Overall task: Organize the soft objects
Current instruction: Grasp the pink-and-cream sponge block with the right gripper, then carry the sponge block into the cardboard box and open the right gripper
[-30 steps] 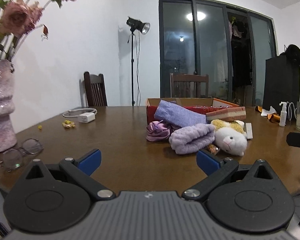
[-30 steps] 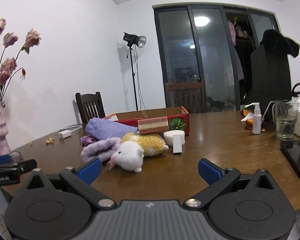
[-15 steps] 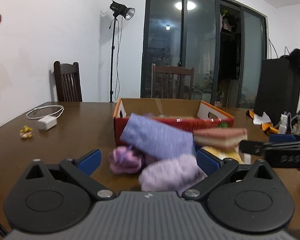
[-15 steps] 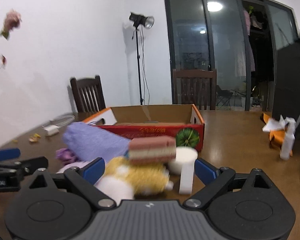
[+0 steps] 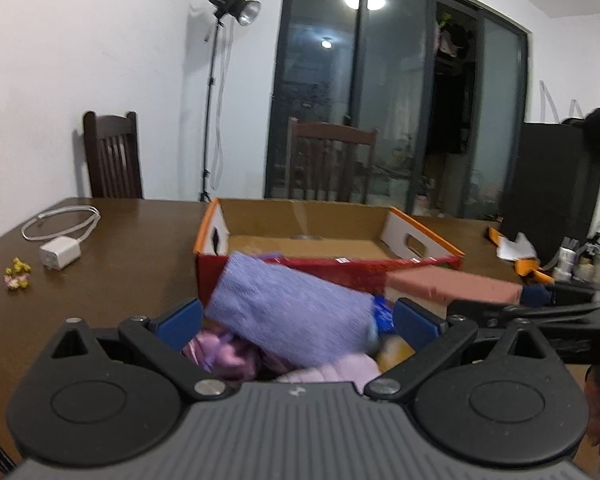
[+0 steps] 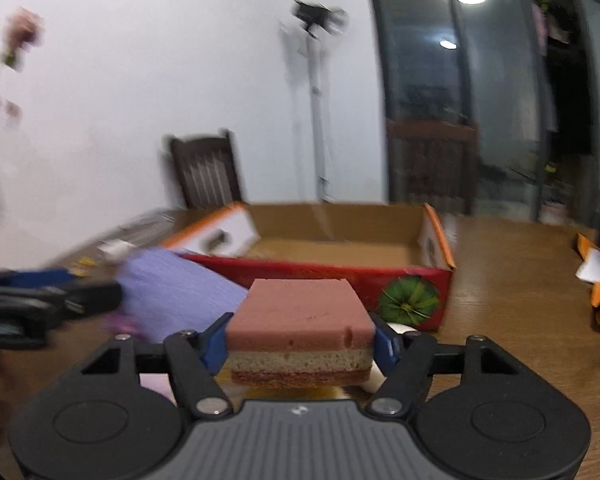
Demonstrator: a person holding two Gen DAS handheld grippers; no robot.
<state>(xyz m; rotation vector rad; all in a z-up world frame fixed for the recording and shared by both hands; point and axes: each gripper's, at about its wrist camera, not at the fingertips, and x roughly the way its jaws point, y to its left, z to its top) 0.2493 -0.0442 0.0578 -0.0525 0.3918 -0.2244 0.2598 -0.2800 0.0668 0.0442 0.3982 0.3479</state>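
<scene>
Between the blue fingertips of the right gripper (image 6: pixel 300 346), layered sponge cake (image 6: pixel 300 330) sitting clamped level, just before the cardboard box (image 6: pixel 340 272), left gripper (image 5: pixel 296 318) reaching forward with jaws spread wide around the purple towel (image 5: pixel 292 312), wooden table (image 5: pixel 120 264) lying beneath.

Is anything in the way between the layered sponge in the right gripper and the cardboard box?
Nothing visible. The right gripper is shut on the layered sponge; the cardboard box sits just beyond, open-topped, its floor bare, though its red front wall needs clearing.
</scene>
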